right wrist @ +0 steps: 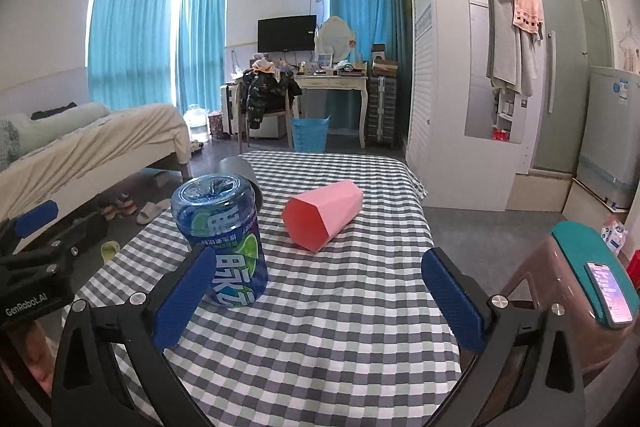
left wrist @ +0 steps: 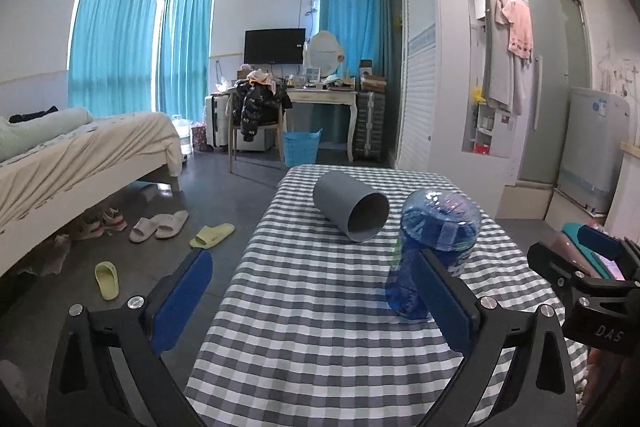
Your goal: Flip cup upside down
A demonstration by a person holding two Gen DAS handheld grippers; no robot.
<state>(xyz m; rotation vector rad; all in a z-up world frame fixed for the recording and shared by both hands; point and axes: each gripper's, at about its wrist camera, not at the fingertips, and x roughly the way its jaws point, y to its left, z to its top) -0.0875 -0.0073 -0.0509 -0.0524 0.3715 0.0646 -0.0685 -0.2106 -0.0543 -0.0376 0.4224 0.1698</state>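
In the left wrist view the left gripper (left wrist: 316,297) hangs low over the near end of the table (left wrist: 312,343), its blue-padded fingers (left wrist: 182,301) spread wide with nothing between them; the left finger overhangs the table's left edge, beyond which lies open dark floor with scattered slippers (left wrist: 160,225) at about 9 o'clock. The checked cloth between the fingers is bare up to the grey cup (left wrist: 352,207), which lies on its side at 12 o'clock near the far edge, its open mouth turned toward the camera and to the right; nothing shows inside it. Just right of it, at 1 o'clock, a blue plastic bottle (left wrist: 434,247) stands inverted, base uppermost, partly behind the right finger; whether they touch cannot be told. In the right wrist view the same bottle (right wrist: 224,243) sits at 10 o'clock beside the left finger, its label upside down, with the grey cup (right wrist: 240,169) half hidden behind it. The right gripper (right wrist: 320,293) is likewise spread wide and empty over bare cloth. At 12 o'clock a pink faceted cup (right wrist: 322,215) lies on its side, empty mouth facing near-left, well clear of the table's right edge (right wrist: 418,203). At 3 o'clock a stool (right wrist: 576,267) stands beside the table with a phone (right wrist: 610,293) on it.
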